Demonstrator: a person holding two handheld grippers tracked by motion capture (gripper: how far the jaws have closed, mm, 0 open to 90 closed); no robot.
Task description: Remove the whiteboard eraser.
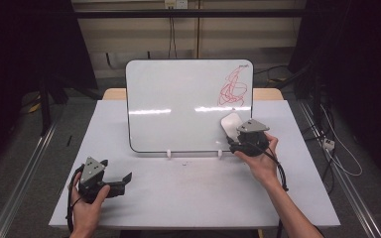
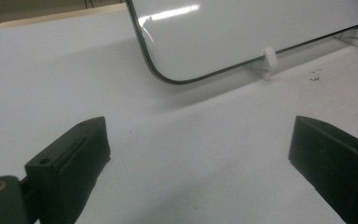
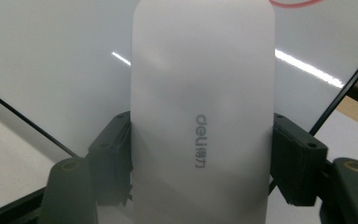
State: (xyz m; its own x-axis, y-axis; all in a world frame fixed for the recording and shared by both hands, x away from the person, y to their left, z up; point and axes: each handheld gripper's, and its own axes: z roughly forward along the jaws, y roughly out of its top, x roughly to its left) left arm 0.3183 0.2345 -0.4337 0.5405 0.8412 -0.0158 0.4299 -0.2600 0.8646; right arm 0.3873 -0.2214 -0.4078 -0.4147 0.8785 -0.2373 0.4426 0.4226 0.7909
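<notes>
right gripper [image 1: 231,130] clamped on white eraser [image 3: 200,116], held against whiteboard [image 1: 178,104] – red scribble [image 1: 232,88] at twelve o'clock; left gripper [image 2: 200,154] spread wide – nothing between, over table [image 1: 188,188].

One whiteboard [image 1: 178,106] stands on one counter [image 1: 193,193]. One red scribble [image 1: 232,88] marks the board's upper right corner. One white eraser [image 1: 229,122] is present, printed with one grey word. Two small white feet [image 1: 169,154] prop the board's lower edge. There are two claws: the left claw [image 1: 120,181] and the right claw [image 1: 234,133].
</notes>
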